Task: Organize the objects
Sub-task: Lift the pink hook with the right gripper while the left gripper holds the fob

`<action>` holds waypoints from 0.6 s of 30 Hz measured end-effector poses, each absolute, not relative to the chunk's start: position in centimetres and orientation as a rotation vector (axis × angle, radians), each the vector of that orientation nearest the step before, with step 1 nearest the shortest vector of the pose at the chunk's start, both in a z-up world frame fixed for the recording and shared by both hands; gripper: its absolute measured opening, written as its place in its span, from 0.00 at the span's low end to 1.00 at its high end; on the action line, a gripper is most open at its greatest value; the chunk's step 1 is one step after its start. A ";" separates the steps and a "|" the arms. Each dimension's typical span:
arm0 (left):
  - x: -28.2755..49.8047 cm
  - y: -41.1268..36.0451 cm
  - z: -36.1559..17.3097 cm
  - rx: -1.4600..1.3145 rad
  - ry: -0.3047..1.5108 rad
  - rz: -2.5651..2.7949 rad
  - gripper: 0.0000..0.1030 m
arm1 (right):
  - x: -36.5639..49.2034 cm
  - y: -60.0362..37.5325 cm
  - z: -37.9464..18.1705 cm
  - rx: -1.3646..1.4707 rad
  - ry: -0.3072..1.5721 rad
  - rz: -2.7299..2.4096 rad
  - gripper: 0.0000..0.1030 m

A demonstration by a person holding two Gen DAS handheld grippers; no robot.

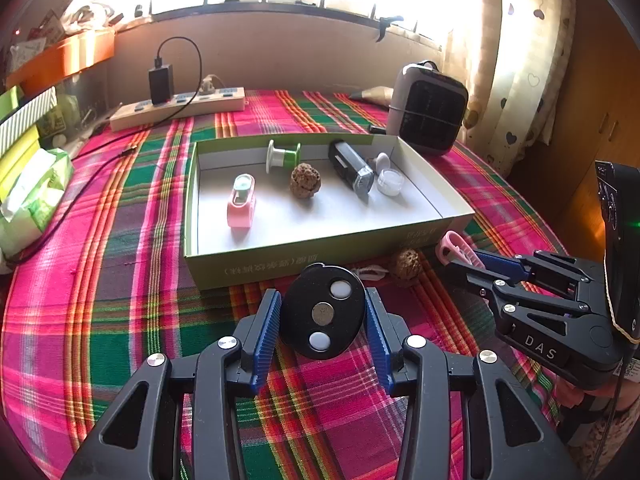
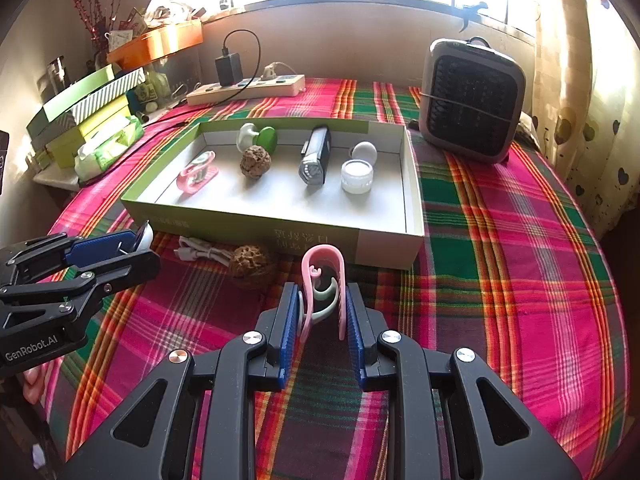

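Note:
My left gripper [image 1: 322, 294] is shut on a black oval key fob [image 1: 324, 312] with two white buttons, held just in front of the box. My right gripper [image 2: 321, 288] is shut on a pink loop-shaped clip [image 2: 324, 264], also near the box's front wall. The shallow green box [image 1: 304, 258] has a white floor and holds a pink clip [image 1: 241, 202], a green spool [image 1: 284, 156], a walnut [image 1: 305, 180], a black and silver device [image 1: 352, 168] and a small white jar [image 1: 390, 180]. A second walnut [image 2: 252, 266] and a white cable [image 2: 204, 254] lie on the plaid cloth in front of the box.
A grey fan heater [image 2: 474, 100] stands behind the box on the right. A power strip [image 2: 244, 90] with a black charger lies along the back wall. A tissue pack [image 1: 32, 196] and stacked boxes [image 2: 88, 116] crowd the left edge. A curtain [image 2: 576, 120] hangs at the right.

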State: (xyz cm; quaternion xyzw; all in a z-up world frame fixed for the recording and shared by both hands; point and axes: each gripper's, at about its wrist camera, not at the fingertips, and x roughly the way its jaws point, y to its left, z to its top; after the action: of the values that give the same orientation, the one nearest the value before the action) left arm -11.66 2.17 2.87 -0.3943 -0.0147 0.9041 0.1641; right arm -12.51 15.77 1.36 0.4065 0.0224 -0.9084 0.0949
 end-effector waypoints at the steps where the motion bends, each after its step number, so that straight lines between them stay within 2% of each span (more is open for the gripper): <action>1: -11.6 2.2 3.0 -1.120 -0.040 2.580 0.39 | -12.4 15.7 1.5 1.201 0.067 -2.695 0.24; 18: -11.5 2.1 5.3 -1.041 -0.032 2.616 0.39 | -12.1 15.4 3.6 1.124 0.089 -2.707 0.24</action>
State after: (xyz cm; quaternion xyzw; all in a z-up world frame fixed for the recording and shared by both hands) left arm -11.49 2.11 5.27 -0.3648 -0.0114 0.9167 0.1624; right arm -12.15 15.41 3.59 0.3812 0.0303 -0.9180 0.1046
